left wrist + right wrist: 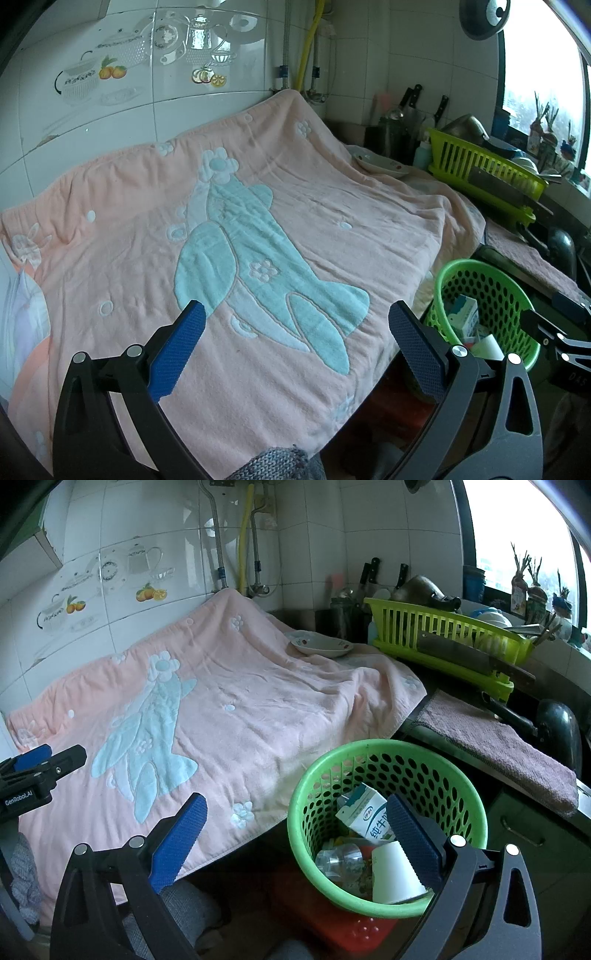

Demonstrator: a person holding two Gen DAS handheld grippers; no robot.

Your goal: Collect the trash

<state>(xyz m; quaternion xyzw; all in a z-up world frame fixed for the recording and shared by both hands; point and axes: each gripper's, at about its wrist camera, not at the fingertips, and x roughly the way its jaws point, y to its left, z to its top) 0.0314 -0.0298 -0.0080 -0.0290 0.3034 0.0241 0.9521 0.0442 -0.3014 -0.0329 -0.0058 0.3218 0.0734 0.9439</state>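
the left tongs (pixel 295 332) stand wide apart with nothing between the blue pads, hanging above the near part of a pink towel (pixel 155 258) that covers the desk. a pale blue rocket figure (pixel 258 266) on the towel lies straight ahead of them. off to their right, past the towel's edge, sits the green perforated basket (pixel 491 291), with a milk carton (pixel 466 314) and a white paper cup (pixel 489 347) visible inside; the right tongs' black frame shows just beyond it.

the right tongs (pixel 295 825) are also spread wide and hold nothing. their right pad hangs over the basket (pixel 436 771) mouth, their left pad over the towel's (pixel 240 709) front edge. inside the basket, just beside the right pad, lie the milk carton (pixel 364 818), the white paper cup (pixel 391 875) and a clear crumpled plastic piece (pixel 338 856). something red (pixel 332 919) shows beneath the basket. far to the left of these tongs, the left tongs (pixel 40 760) appear over the towel.

farther ahead a white dish (pixel 321 644) rests on the towel's far corner. beyond and to the right stands a lime dish rack (pixel 443 631) with a cleaver across its front, then knives against the tiled wall. a mauve cloth (pixel 495 746) lies on the desk edge right of the basket.
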